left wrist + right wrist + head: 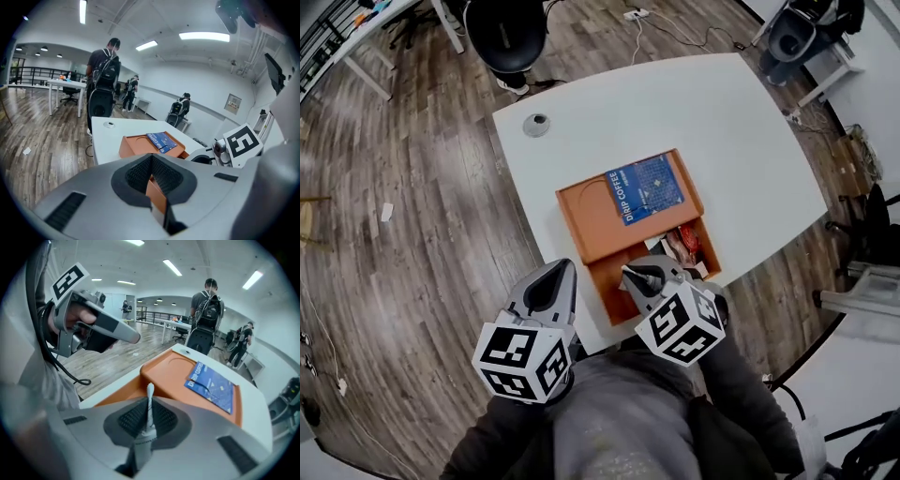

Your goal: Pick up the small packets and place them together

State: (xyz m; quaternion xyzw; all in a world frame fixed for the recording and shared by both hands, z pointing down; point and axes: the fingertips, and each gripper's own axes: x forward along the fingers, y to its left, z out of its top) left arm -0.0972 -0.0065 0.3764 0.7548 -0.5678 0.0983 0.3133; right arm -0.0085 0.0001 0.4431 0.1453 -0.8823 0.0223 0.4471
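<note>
White tabletop (741, 122), rounded at the corners, standing on a wood-plank floor (412, 206). Directly on it, toward the side nearest the person, an orange tray (586, 217), turned askew to the edges, its near end close to the rim. Raised flat upper part with a shallow round recess; lower open compartment at the near end. Well apart, by the far left corner, a small grey round cap (536, 125) flush with the surface.

Wood-plank floor (422, 234) surrounds a white table (722, 122) under ceiling strip lights (204, 36).
</note>
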